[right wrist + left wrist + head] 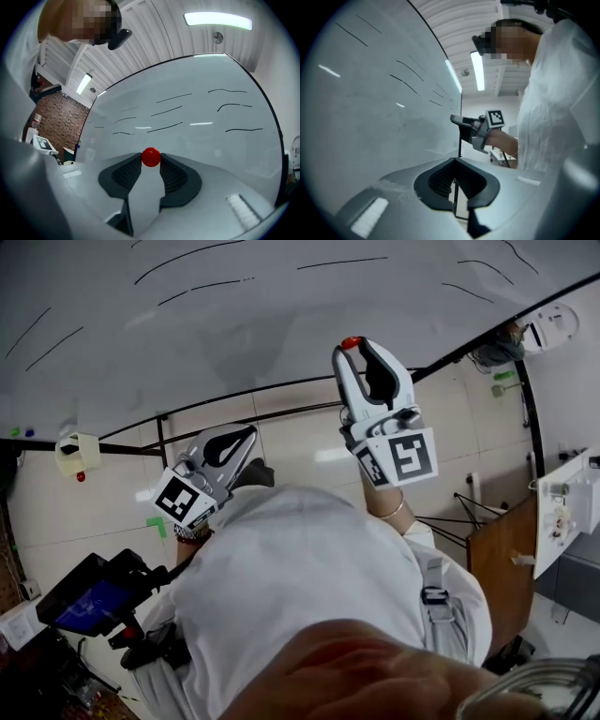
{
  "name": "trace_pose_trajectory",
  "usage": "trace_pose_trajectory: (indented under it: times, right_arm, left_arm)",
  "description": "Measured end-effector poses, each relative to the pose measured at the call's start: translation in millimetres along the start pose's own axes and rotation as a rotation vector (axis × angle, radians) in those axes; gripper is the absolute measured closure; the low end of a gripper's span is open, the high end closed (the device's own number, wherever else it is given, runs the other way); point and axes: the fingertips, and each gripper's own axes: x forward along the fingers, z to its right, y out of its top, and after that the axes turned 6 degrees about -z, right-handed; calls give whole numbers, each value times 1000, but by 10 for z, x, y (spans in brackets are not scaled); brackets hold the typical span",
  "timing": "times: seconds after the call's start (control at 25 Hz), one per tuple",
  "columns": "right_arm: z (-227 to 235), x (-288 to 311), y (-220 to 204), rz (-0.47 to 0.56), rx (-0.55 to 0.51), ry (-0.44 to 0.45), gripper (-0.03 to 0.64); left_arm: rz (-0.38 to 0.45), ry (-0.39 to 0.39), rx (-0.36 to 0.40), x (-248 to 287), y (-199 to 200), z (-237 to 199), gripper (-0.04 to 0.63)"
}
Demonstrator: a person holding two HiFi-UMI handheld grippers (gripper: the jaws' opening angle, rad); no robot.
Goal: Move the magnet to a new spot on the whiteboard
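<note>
A small red round magnet (151,156) sits between the tips of my right gripper (150,162), whose pads are shut on it. In the head view the right gripper (352,349) is raised with the magnet (351,341) close in front of the whiteboard (281,296); whether it touches the board I cannot tell. The board (201,117) carries several short black marker lines. My left gripper (249,433) hangs lower and to the left, below the board's bottom edge, its jaws together with nothing in them. In the left gripper view the right gripper (454,118) stands beside the board (370,93).
A pale holder (77,451) is fixed at the board's lower left, with a red magnet (81,476) under it and green (14,432) and blue (30,432) ones beside it. A brown table (502,568) stands at the right. A dark device (89,601) is at the lower left.
</note>
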Motion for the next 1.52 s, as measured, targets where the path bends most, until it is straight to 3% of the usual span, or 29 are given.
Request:
trace_pose_trajectory:
  times: [0.12,0.32,0.48,0.64,0.92,1.12,1.32,1.52]
  right_arm:
    - [91,136,134,11,-41,-44,489]
    - [27,707,222,7,-109,-146,489]
    - [71,794,157,-51,-144,-198,489]
    - [102,816,178,-56,-162,-239,489]
    - [125,865,148,-61,-158,-274,489]
    - [-23,800,137,-51,-147,-277,489]
    - [89,854,128,-48,-152,-281,489]
    - [4,704,47,-45,-170,-283,423]
  left_arm:
    - [3,-88,62,172,178,-23,591]
    - [38,-145,9,95,239,-653,591]
    - [-4,-192,3,75,119,-815,591]
    - [15,-230,-25,96,105,-917,591]
    - [12,-284,-28,95,87,-1007,591]
    - [74,-322,-84,-125,132,-997,591]
    - [41,-353,-65,-33,119,-1085,591]
    - [19,-394,-61,-92,-16,-1013,591]
